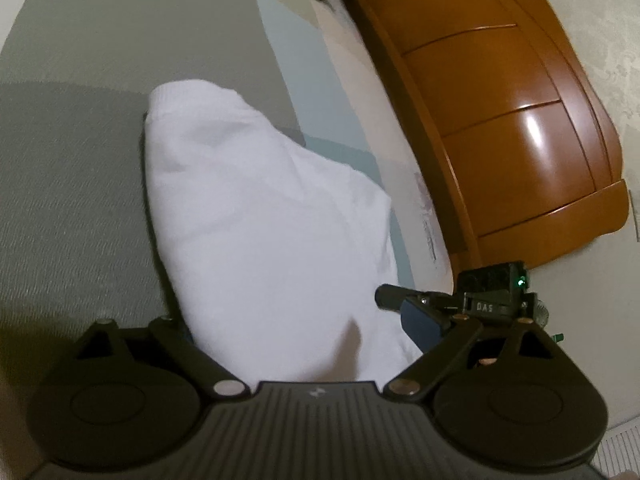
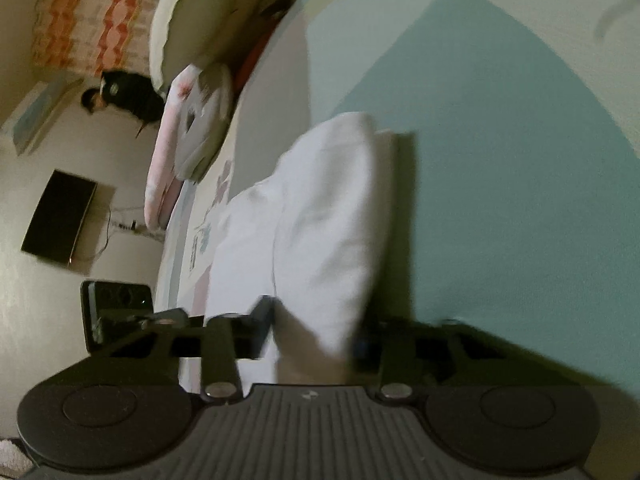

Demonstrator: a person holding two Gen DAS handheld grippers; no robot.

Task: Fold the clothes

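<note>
White garment (image 1: 256, 216) fills center of the left wrist view, running from upper left-center down into the gripper mouth at the bottom; looks lifted and draped, bunched, not flat. Same cloth (image 2: 320, 232) sits center frame in the right wrist view, hanging in two lobes over the bed (image 2: 500, 160).

Left hand-held gripper (image 1: 296, 344): fingers spread fairly wide with cloth passing between them; cannot tell whether it is actually pinched, pads hidden by fabric. Right hand-held gripper (image 2: 316, 336): fingers close in on either side of a fold of cloth, appears clamped on it. This gripper also shows at lower right of the left view (image 1: 420, 312), right at the cloth's edge.

Around: grey-green bedsheet (image 1: 80, 160), wooden headboard (image 1: 500, 120) upper right, pillows (image 2: 192, 128) upper left of the right view, dark TV (image 2: 60, 216) at left.

Risks, judged: both frames are motion-blurred, so fast moves could shake the cloth loose. If the left grip is only loose, that edge slips and the fold lands crooked. Bunched layers may get pinched together, giving an uneven fold.
</note>
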